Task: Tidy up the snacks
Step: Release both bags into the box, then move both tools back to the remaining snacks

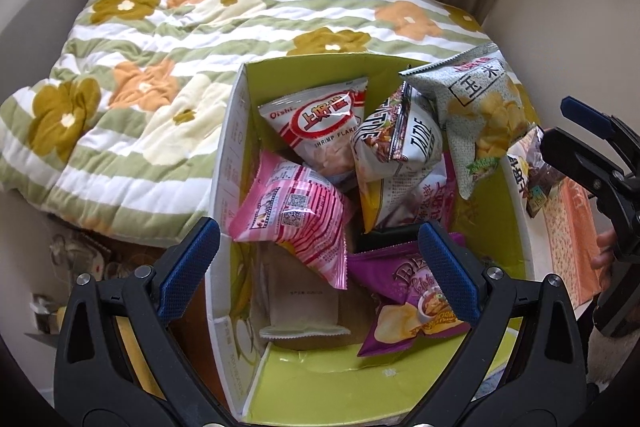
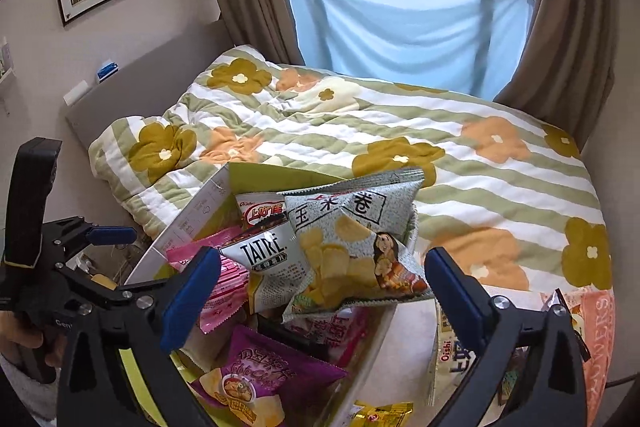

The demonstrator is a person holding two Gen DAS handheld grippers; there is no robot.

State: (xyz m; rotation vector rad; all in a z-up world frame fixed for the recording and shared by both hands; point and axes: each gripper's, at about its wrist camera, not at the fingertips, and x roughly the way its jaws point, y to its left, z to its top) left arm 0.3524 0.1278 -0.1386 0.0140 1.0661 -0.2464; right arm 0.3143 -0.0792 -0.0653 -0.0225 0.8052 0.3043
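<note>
My right gripper [image 2: 322,297] stands wide open and holds nothing. The grey-green corn chip bag [image 2: 352,247] sits just in front of my pads, in the middle of the right wrist view, resting on the far right rim of the cardboard box [image 1: 224,163] and leaning on the other bags; no pad touches it. My left gripper [image 1: 316,267] is also wide open and empty, low in its own view, above the near part of the box.

Inside the box lie the Oishi shrimp flakes bag [image 1: 320,131], the Tatre bag [image 1: 400,143], the pink striped bag [image 1: 296,215] and the purple potato chip bag [image 1: 408,303]. More packets [image 2: 456,359] wait outside, at the lower right of the right wrist view, on the floral quilt [image 2: 400,131].

I judge all these bags light, puffed with air, slippery on the foil and easy to crush. I would take one by its flat sealed edge or a corner, not across the belly, and press softly.
</note>
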